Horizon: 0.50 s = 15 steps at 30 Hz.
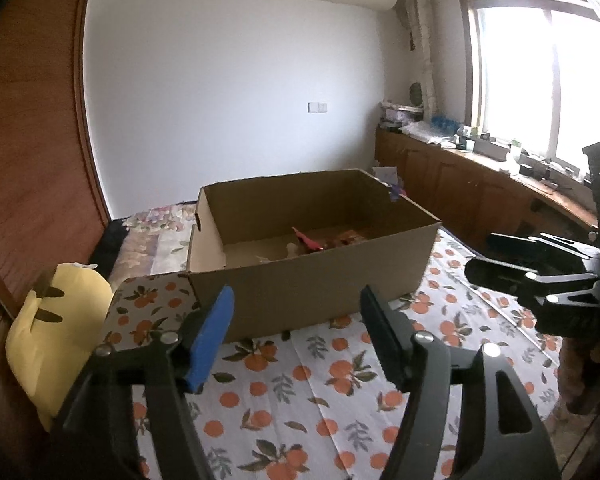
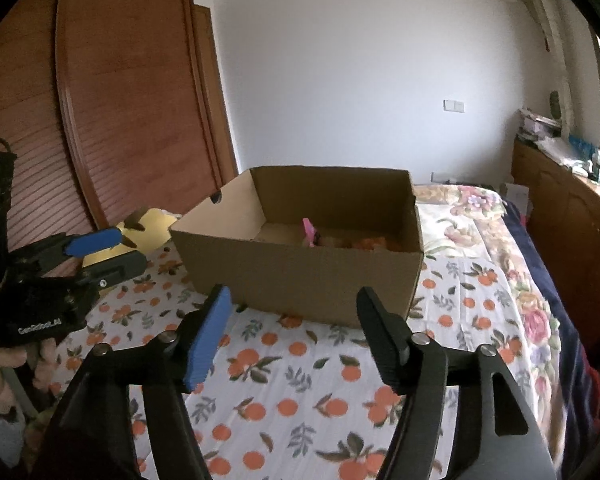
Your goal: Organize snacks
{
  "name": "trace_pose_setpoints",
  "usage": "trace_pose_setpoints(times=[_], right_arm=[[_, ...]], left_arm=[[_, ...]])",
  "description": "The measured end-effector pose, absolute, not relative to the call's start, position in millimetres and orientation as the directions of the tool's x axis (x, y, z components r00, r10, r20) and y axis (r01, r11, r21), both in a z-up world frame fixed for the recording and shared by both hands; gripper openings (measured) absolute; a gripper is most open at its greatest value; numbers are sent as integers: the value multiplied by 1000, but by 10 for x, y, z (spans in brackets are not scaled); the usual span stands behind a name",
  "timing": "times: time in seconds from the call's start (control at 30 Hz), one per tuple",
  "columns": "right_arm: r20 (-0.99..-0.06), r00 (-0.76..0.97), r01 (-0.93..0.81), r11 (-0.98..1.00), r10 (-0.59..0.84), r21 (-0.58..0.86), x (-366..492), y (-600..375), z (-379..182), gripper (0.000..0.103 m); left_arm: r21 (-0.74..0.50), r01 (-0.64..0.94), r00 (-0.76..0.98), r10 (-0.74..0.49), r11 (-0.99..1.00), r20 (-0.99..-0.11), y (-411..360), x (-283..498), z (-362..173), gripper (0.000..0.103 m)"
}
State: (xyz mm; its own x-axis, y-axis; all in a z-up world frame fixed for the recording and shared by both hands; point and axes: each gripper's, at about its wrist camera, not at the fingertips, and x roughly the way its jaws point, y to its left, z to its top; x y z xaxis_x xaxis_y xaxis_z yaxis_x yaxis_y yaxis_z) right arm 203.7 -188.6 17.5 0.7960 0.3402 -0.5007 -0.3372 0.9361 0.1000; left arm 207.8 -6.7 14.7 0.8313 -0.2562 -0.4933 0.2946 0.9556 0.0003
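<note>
Both grippers' fingers point(image 1: 216, 336) point(image 2: 208, 336) wide apart, empty, above orange-print cloth point(image 1: 300, 400) before snack box point(image 1: 312, 280).

Ahead of me the open brown cardboard box point(image 1: 312, 280) sits on the orange-print cloth point(image 1: 300, 400) over the bed, snack packets point(image 1: 320, 242) inside it, a yellow paper bag point(image 1: 56, 340) to its left, my two grippers before it.
</note>
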Motion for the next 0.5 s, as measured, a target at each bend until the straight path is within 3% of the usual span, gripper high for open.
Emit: trace_pose_setpoints(times=[0.13,0.5], right_arm=[[-486,809,-323,941,329,98,1861,-1911,186,88],[-442,852,-268,959,280,91,1357,-1985,190,95]], left_arm=[[12,290,841,-248,957,-481,-119,1877,184,74],[61,219,877,-169,974,-449,-199,1400,149,77]])
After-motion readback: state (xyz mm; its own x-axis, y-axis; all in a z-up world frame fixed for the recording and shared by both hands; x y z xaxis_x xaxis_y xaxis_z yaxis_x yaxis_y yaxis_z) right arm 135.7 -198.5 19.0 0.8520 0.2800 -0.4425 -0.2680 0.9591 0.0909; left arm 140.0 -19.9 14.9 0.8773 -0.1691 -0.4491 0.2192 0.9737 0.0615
